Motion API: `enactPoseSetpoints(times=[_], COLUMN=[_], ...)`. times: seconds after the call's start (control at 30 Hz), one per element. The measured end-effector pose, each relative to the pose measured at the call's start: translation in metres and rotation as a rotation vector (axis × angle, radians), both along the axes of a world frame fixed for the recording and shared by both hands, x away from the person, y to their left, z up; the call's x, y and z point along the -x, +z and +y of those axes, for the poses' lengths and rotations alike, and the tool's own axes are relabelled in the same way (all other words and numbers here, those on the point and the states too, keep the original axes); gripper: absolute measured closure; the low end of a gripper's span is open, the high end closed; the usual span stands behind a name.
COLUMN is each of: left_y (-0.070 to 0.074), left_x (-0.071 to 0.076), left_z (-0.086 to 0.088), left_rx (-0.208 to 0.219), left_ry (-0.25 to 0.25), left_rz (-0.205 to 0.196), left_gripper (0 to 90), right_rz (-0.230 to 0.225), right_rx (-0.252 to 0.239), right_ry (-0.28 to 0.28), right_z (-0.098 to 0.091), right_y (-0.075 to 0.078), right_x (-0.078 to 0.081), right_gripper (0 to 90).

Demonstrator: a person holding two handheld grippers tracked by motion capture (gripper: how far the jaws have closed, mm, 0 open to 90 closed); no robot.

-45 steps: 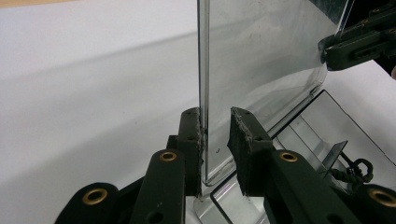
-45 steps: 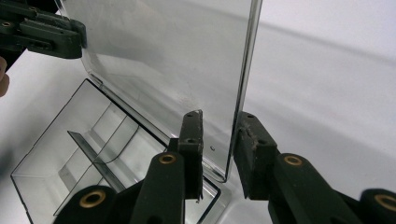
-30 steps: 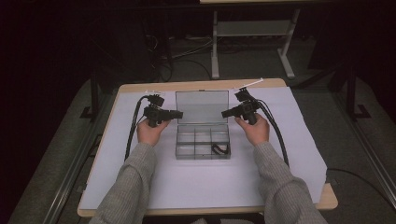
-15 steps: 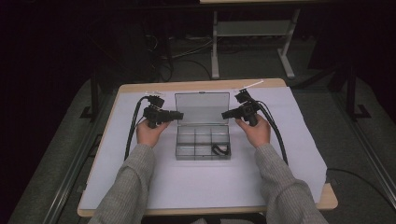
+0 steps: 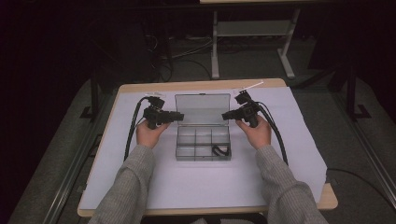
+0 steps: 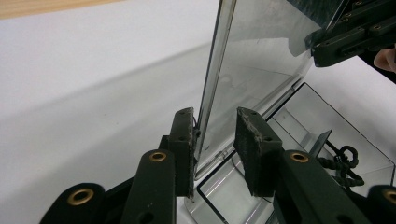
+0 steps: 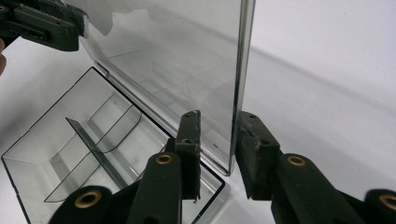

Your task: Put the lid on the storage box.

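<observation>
A clear plastic compartment box (image 5: 203, 144) lies open on the white sheet, its lid (image 5: 202, 108) standing up at the far side. My left gripper (image 5: 180, 116) straddles the lid's left edge (image 6: 208, 116); its jaws have just been opening, and one pad (image 6: 184, 140) sits close to the edge while the other stands apart. My right gripper (image 5: 225, 115) straddles the lid's right edge (image 7: 239, 93), with a gap at the inner pad (image 7: 190, 140). A small black corded item (image 5: 219, 150) lies in the box's front right compartment.
The white sheet (image 5: 140, 182) covers most of the wooden table (image 5: 205, 85). Black cables (image 5: 133, 126) trail from both grippers over the sheet. Table legs, cables and dark floor lie beyond the far edge.
</observation>
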State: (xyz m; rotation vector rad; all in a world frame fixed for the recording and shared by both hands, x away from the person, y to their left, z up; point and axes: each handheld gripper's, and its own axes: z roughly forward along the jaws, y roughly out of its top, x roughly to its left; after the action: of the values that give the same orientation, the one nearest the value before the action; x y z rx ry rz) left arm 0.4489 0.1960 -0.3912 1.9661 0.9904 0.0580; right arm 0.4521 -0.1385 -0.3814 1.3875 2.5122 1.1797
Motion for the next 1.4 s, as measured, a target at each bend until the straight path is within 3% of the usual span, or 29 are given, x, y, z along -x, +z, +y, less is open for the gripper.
enactPoseSetpoints(times=[0.43,0.97,1.07,1.4], left_y=[0.000,0.004,0.004,0.006], left_x=[0.005,0.011,0.013,0.016], left_z=[0.003,0.002,0.001,0.001], left_rx=[0.026,0.021,0.018,0.016], left_ry=[-0.009,-0.017,-0.020,-0.026], left_rz=[-0.006,-0.023,-0.026,-0.030], left_gripper=[66.1,60.7,60.6,59.8], right_rz=[-0.012,-0.024,-0.045,-0.030], right_rx=[-0.006,-0.007,-0.016,-0.004], right_ry=[0.014,0.025,0.024,0.016], right_z=[0.001,-0.002,-0.003,-0.004], right_y=[0.004,0.010,0.009,0.010], right_x=[0.005,0.014,0.018,0.024], right_gripper=[66.4,64.2,64.2,65.6])
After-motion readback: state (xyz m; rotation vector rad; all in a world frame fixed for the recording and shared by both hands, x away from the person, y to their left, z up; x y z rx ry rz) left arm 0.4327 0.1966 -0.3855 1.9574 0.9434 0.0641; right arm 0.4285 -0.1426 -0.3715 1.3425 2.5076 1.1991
